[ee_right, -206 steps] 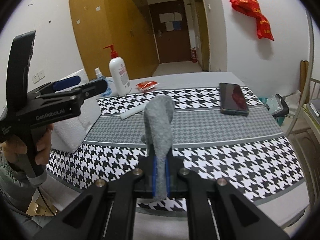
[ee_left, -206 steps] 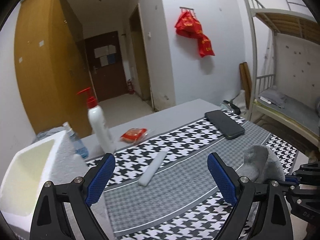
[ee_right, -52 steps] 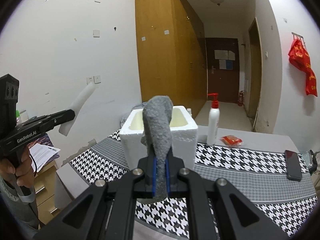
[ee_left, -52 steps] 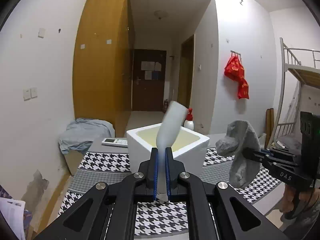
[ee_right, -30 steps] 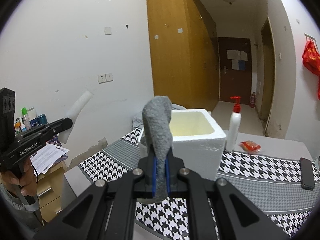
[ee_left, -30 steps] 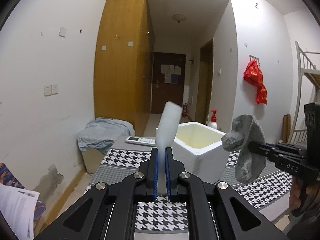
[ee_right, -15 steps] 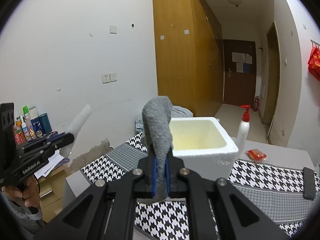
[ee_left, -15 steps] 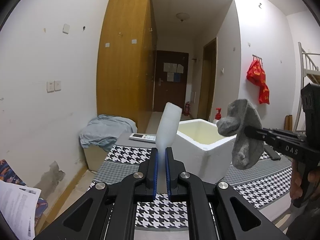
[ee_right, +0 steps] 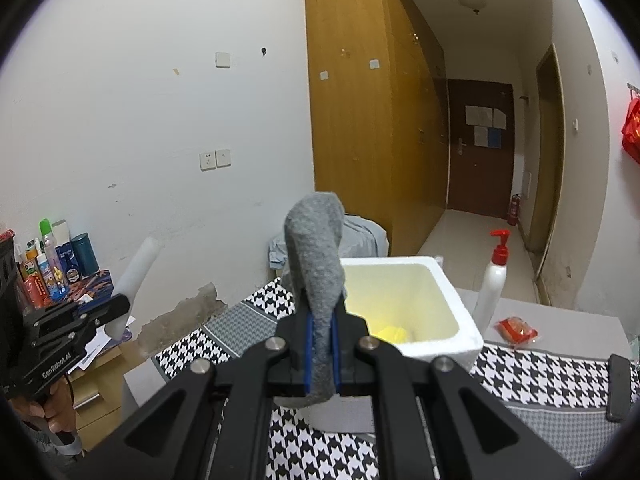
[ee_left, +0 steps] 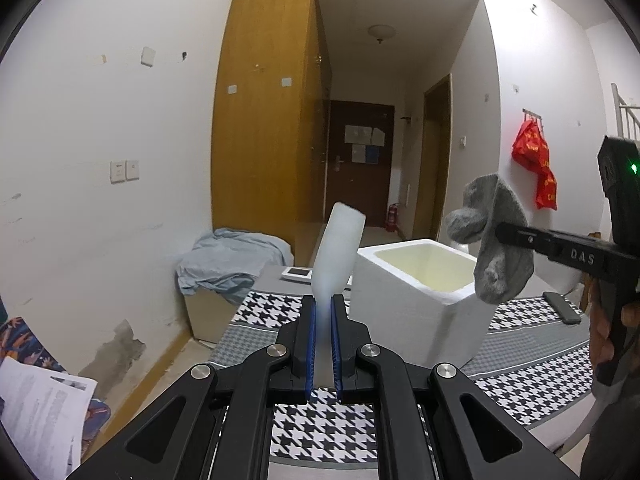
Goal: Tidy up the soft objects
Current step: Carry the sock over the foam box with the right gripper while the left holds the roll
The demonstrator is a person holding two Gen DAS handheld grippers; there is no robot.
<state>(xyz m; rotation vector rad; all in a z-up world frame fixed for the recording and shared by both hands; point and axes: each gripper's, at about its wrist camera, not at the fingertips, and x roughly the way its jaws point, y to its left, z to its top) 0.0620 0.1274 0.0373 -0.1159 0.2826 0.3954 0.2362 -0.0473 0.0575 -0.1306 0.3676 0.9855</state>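
My left gripper (ee_left: 323, 346) is shut on a white foam stick (ee_left: 337, 248) that stands up from the jaws; the stick also shows in the right wrist view (ee_right: 136, 276). My right gripper (ee_right: 321, 354) is shut on a grey sock (ee_right: 316, 248), which hangs from it over the near right corner of the box in the left wrist view (ee_left: 496, 240). An open white foam box (ee_right: 444, 280) with a yellowish inside stands on the houndstooth-clothed table (ee_right: 532, 376), just beyond both grippers. Something yellow lies at its bottom.
A white pump bottle with red top (ee_right: 494, 280) and a red packet (ee_right: 516, 330) sit right of the box. A dark phone (ee_left: 562, 312) lies on the cloth at right. A remote (ee_left: 298, 274) and a blue-grey cloth (ee_left: 232, 256) lie behind left.
Both grippers have moved closer to the foam box, keeping their loads. The sock now hangs over the box's near corner in the left wrist view, and the right view looks down into the box.
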